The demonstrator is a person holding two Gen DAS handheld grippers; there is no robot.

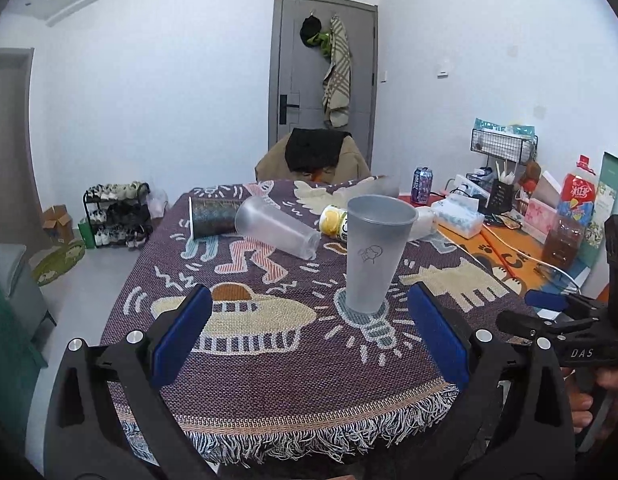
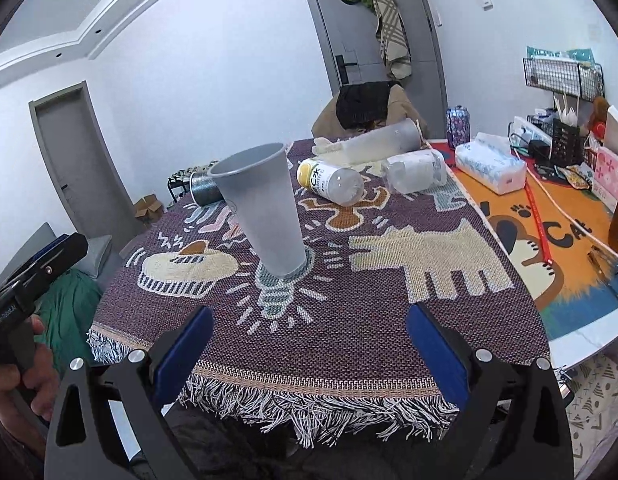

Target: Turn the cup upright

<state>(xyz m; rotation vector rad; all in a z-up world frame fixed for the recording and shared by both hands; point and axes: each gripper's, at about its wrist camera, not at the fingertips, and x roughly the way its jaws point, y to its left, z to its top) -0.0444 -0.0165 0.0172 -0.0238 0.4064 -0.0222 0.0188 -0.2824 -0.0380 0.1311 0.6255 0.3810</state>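
Now, by label:
Cup: grey cup (image 1: 372,254) (image 2: 261,210) stands upright, mouth up, on the lightbulb motif of the bench cloth (image 1: 269,368).
Left gripper (image 1: 311,336): fingers spread, empty, cup at 1 o'clock.
Right gripper (image 2: 311,350): fingers spread, empty, cup at 11 o'clock.
Behind: clear cup (image 1: 277,230) lying on its side.

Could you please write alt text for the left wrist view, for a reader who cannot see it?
A grey cup stands upright, mouth up, on a patterned cloth, just ahead of the open left claw, which holds nothing. Behind it a clear cup, a dark cup and a bottle lie on their sides.
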